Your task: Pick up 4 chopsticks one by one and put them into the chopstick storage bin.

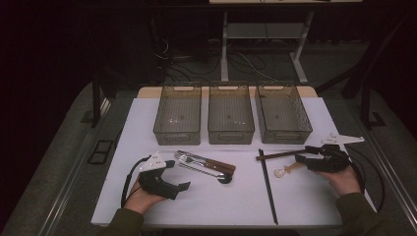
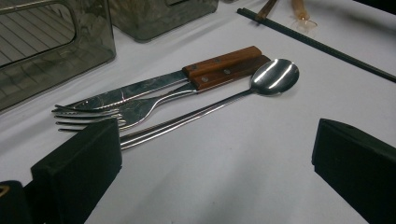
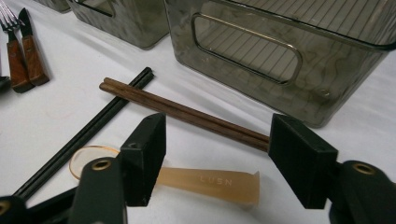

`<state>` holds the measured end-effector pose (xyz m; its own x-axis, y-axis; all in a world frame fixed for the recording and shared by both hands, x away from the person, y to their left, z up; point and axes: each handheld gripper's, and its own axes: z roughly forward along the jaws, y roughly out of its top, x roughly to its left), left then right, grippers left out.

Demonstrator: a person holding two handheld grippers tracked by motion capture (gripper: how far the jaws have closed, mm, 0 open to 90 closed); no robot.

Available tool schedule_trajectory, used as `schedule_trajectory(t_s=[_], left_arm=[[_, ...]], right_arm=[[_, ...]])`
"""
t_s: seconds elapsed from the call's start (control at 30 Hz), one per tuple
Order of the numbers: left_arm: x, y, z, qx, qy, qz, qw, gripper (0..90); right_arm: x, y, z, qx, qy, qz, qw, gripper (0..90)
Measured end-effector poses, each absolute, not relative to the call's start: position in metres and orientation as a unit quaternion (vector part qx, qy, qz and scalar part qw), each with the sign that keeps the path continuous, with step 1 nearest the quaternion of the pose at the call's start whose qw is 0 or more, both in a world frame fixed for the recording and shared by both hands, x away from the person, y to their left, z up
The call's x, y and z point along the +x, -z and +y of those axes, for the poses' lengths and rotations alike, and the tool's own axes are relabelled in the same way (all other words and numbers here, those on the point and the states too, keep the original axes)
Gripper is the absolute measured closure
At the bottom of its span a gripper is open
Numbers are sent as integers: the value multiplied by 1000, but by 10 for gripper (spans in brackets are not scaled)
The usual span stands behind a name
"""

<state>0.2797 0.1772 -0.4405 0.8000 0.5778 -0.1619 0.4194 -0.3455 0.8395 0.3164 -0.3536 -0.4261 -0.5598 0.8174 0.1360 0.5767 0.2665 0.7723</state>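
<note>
Right gripper view looks along the right tool [image 3: 217, 161], whose two black jaws stand apart with a translucent amber plastic spoon [image 3: 205, 182] lying flat on the bench [image 3: 56, 116] between them. The spoon's handle end, stamped with small letters, lies in the gap, and its round bowl shows past the left jaw. Neither pad presses on the handle; the left one stands just beside it and the right one is clear of it. Just beyond the jaws lies a pair of brown wooden chopsticks [image 3: 182, 113], side by side, and a pair of black chopsticks [image 3: 88, 128] crosses under their far end. Behind them stands a smoky clear plastic bin [image 3: 280, 51] with a cut-out handle.

In the high view, the right tool [image 1: 301, 158] sits at the right of the white bench, held in the person's right hand [image 1: 342, 179], with the amber spoon at its tips. The left tool [image 1: 178, 174] rests at the left in the left hand [image 1: 142, 199], jaws wide apart and gripping nothing. The left gripper view shows a knife [image 2: 159, 84] and a fork [image 2: 140, 107], both with wooden handles, and a long steel spoon [image 2: 233, 95] lying close together just ahead of those jaws. Three bins stand in a row along the far side of the bench.
</note>
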Motion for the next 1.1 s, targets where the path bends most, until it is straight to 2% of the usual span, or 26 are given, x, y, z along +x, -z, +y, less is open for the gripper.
schedule_trajectory(t_s=[0.4, 0.93, 1.1], left_arm=[[280, 441, 177, 818, -82, 304, 480, 5], [281, 442, 179, 817, -84, 305, 482, 7], [281, 442, 178, 817, -84, 303, 482, 7]], right_arm=[[327, 425, -363, 463, -395, 777, 163, 539], [353, 430, -387, 512, -356, 759, 184, 849], [361, 436, -396, 536, -339, 750, 186, 896]])
